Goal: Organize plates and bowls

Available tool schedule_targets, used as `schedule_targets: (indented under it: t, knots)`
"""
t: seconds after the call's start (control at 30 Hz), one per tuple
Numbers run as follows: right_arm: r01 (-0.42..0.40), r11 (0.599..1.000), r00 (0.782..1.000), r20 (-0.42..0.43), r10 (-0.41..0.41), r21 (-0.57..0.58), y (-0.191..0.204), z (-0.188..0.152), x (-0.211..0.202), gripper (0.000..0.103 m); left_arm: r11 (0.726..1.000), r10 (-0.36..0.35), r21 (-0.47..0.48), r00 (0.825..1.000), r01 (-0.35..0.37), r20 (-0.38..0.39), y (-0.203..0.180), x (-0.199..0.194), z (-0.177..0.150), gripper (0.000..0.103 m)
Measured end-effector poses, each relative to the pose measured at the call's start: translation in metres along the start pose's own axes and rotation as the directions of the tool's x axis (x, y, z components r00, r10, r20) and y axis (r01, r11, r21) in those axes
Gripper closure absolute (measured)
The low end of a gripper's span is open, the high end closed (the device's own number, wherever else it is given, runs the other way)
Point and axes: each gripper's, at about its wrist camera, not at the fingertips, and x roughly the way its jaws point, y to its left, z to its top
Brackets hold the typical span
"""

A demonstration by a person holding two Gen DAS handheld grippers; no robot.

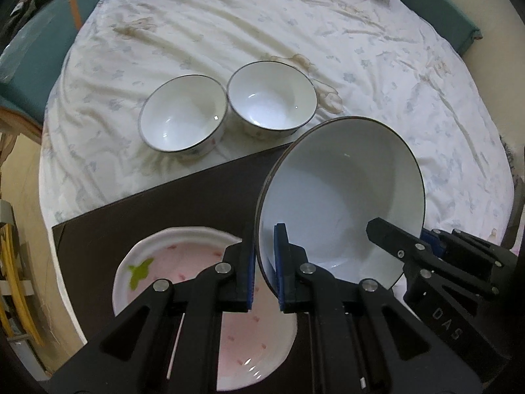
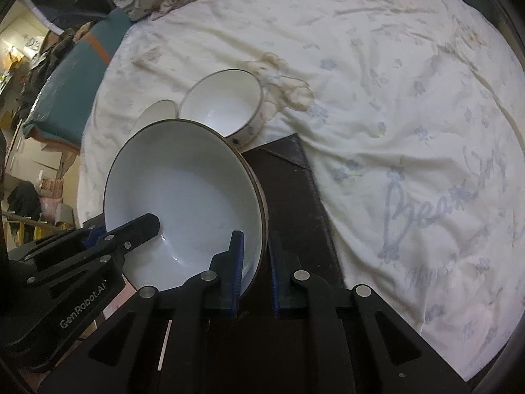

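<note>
**Two grips on one rim: where the big bowl could get away from you**

Nearest you, over the dark board (image 1: 157, 210), both tongs are clamped on the large white bowl (image 1: 341, 197). Your left gripper (image 1: 264, 269) pinches its left rim, one pad inside and one outside; your right gripper (image 2: 254, 269) does the same on the opposite rim. The bowl hangs tilted between them, clear of the board, its mouth tipped toward the cameras.

The chief risk is that glazed rim. It is smooth and thin, and each grip covers only a short stretch of it. If your hands drift apart or twist against each other, one pad could slide off and the bowl would swing on the other grip.

Directly beneath sits the pink plate (image 1: 197, 282) with a green leaf mark, near the board's close edge. A dropped bowl would likely strike it and chip both.

Farther out, past the board's far edge, two small bowls (image 1: 183, 118) (image 1: 272, 97) stand rim to rim on the bedsheet (image 1: 393, 65). That cloth is soft and creased, so anything set there could rock or tip. Carry the big bowl too low toward them and its lower rim could clip the nearer one.
</note>
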Motion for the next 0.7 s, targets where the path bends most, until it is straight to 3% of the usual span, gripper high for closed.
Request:
schedule_targets:
  t: [0.4,0.7]
  knots:
    - [-0.007,0.995,1.0,0.017,0.008,-0.101,0.056,-0.044,-0.014,0.088,1.0,0.027,0.003,1.0,-0.027,0.004,0.051,-0.031,-0.055,0.095]
    - [-0.063,0.985,0.998,-0.02,0.06,-0.159,0.095,-0.083,-0.006,0.088,1.0,-0.018,-0.014,1.0,0.018,-0.022,0.088,-0.039,-0.091,0.095]
